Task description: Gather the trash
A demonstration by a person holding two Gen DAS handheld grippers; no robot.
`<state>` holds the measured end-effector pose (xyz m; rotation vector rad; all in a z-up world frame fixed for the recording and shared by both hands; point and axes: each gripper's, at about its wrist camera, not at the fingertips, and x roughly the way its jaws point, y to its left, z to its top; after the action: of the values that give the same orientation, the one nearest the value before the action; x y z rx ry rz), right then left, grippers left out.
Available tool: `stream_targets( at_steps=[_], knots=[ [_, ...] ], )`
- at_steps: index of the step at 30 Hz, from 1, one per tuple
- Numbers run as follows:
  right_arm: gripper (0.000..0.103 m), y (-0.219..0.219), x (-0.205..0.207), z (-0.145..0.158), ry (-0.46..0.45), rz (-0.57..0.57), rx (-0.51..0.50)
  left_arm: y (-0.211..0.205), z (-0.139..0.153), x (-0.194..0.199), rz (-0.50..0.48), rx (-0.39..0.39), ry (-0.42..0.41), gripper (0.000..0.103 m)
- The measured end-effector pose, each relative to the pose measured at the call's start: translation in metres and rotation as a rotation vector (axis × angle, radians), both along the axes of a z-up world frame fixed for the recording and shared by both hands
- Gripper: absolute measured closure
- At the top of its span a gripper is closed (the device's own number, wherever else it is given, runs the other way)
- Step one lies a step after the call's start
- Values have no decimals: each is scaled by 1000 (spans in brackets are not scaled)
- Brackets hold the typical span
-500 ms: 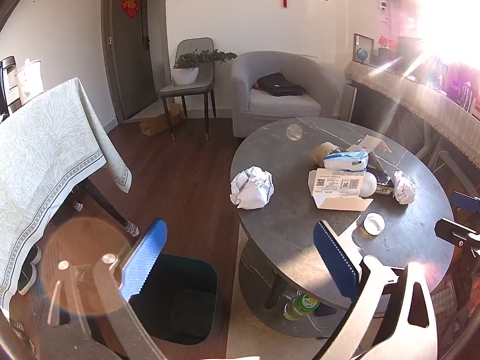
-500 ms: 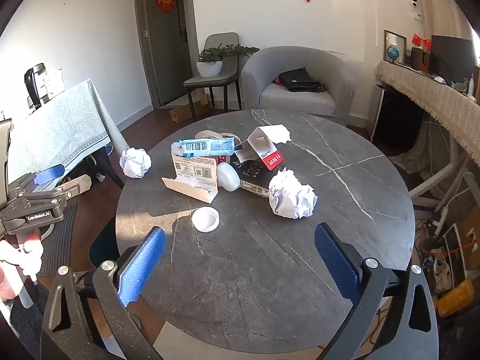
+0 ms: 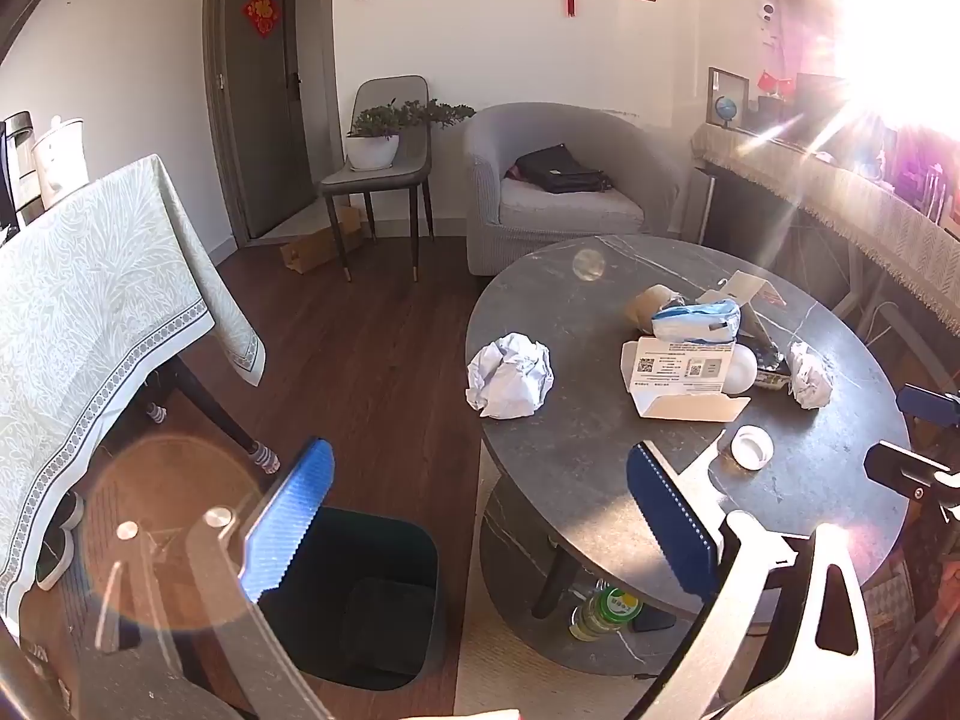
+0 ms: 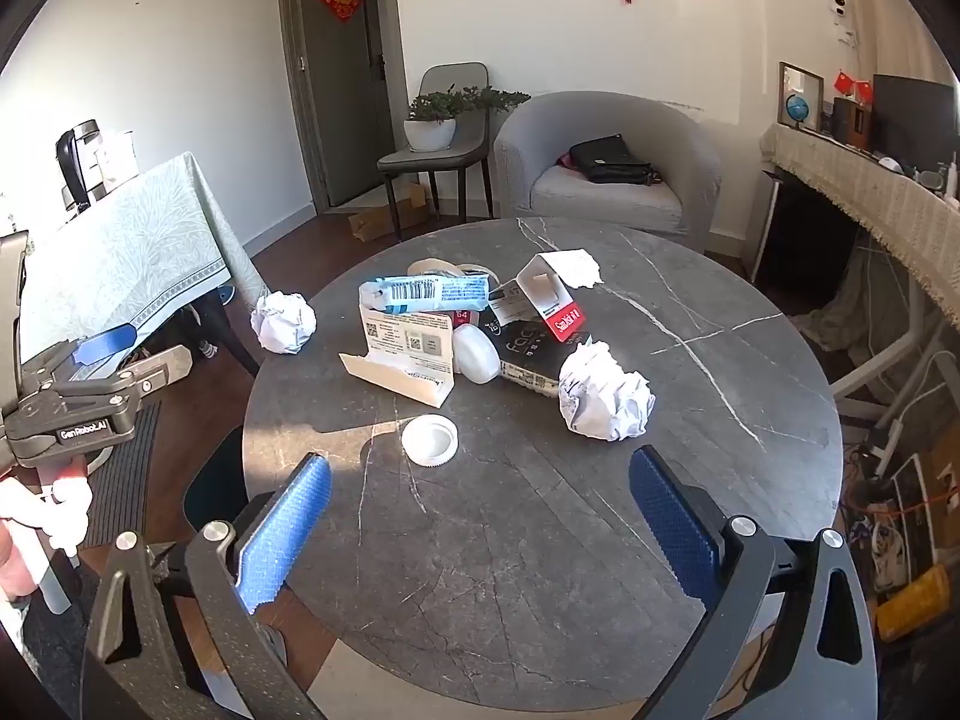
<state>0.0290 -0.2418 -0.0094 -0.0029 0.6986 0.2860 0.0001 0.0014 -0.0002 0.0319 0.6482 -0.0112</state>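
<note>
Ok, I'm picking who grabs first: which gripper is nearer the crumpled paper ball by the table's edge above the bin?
Left. The left gripper hangs open over the bin, just below that paper ball. The right gripper is across the table, farther off.

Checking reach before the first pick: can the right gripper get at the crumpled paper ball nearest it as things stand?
Probably yes. The right gripper is open and empty, and only bare tabletop lies between it and the crumpled paper ball, whose near side is unobstructed.
</note>
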Motion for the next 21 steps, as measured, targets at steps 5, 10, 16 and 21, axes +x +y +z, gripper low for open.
stream_targets(
  at_steps=[5,10,16,21],
  knots=[
    [3,3,1,1,0,6,-5,2,1,0,-4,-4,-1,3],
    [3,6,0,1,-3,4,-3,1,1,1,-4,-1,0,3],
    [3,2,0,3,-3,5,1,1,0,1,-9,-6,4,3],
    [3,2,0,2,-2,5,0,0,0,0,-10,-5,4,3]
  ],
)
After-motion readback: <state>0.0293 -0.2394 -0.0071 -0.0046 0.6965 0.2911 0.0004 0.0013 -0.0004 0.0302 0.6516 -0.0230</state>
